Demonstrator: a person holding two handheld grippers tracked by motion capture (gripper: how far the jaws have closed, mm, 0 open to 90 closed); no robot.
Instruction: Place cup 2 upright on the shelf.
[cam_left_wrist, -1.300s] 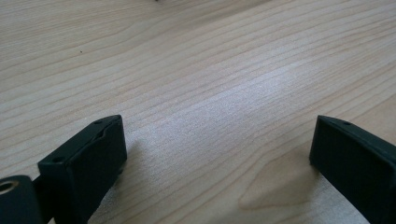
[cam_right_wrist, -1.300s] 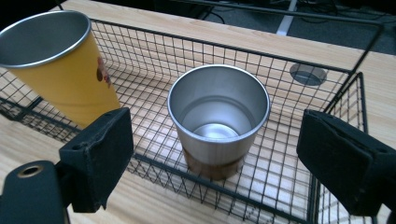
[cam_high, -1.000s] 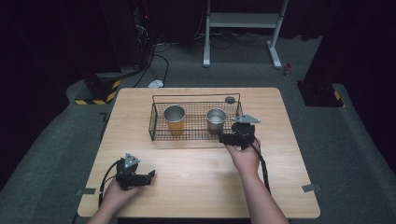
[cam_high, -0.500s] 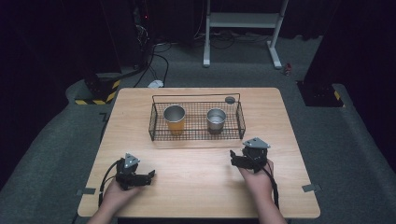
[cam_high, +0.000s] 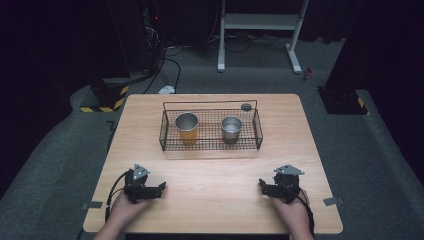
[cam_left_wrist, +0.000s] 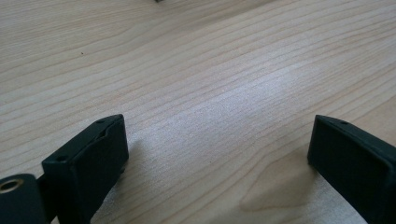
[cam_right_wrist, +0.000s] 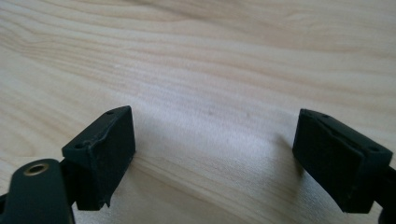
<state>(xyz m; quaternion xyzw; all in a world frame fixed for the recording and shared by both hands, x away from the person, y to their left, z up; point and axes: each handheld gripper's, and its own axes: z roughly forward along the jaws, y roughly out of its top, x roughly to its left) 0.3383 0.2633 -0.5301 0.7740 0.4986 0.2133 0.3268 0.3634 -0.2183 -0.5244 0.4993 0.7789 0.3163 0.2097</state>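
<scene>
Wire basket (cam_high: 210, 145) sits on the far half of the worktop (cam_high: 215, 200), long side running left to right, roughly centred. Two cups stand upright inside it. Orange cup (cam_high: 187, 128) in the left part, metal rim, interior too dark to tell any contents. Smaller steel cup (cam_high: 231, 129) in the right part, apart from the orange one, bare mesh between them; its inside also unreadable. A small dark round object (cam_high: 246, 107) lies at the basket's far right corner; whether it rests on the rim or on the wood just behind cannot be told.

Left hand-held gripper (cam_high: 161, 187) rests near the near-left corner of the worktop, jaws pointing toward the middle. In the left gripper view the left hand-held gripper (cam_left_wrist: 217, 149) has its jaws spread wide, bare wood between them, nothing held. Right hand-held gripper (cam_high: 261, 185) rests near the near-right corner, jaws pointing inward; in the right gripper view the right hand-held gripper (cam_right_wrist: 215, 144) also stands wide open over bare wood.

Both are well apart from the basket. A broad strip of bare wood lies between the basket's near side and the two hands, and between the grippers themselves. Margins of wood flank the basket on left and right. Grey carpet (cam_high: 60, 165) surrounds the worktop.
</scene>
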